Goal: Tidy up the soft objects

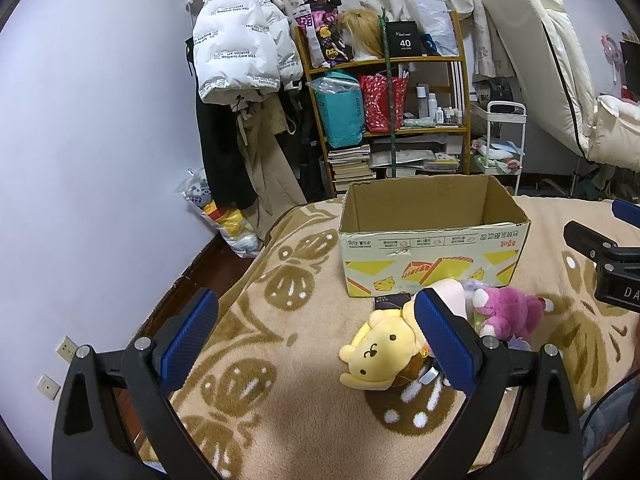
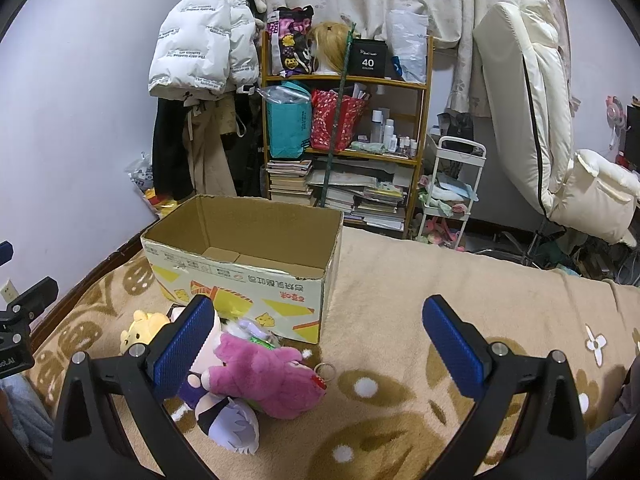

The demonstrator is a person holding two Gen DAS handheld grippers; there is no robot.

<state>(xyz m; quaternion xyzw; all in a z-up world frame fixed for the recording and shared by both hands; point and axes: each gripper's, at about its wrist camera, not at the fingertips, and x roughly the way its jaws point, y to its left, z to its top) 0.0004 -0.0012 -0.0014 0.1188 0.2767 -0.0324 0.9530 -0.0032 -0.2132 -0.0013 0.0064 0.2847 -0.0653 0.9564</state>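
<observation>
An empty cardboard box (image 1: 432,258) (image 2: 240,280) stands open on the beige patterned blanket (image 1: 304,384) (image 2: 400,360). In front of it lie a yellow plush dog (image 1: 380,354) (image 2: 140,330), a magenta plush bear (image 1: 508,312) (image 2: 264,376) and a doll with purple-white hair (image 2: 228,424). My left gripper (image 1: 316,336) is open, held above the blanket just left of the yellow plush. My right gripper (image 2: 320,344) is open too, with the magenta plush by its left finger. Neither holds anything.
Behind the bed stand a wooden shelf (image 2: 344,120) with bags, books and bottles, hanging coats (image 1: 236,40), a white trolley (image 2: 452,192) and a cream padded chair (image 2: 532,112). The bed edge drops to the floor at the left (image 1: 224,264). The other gripper's body (image 1: 612,264) shows at right.
</observation>
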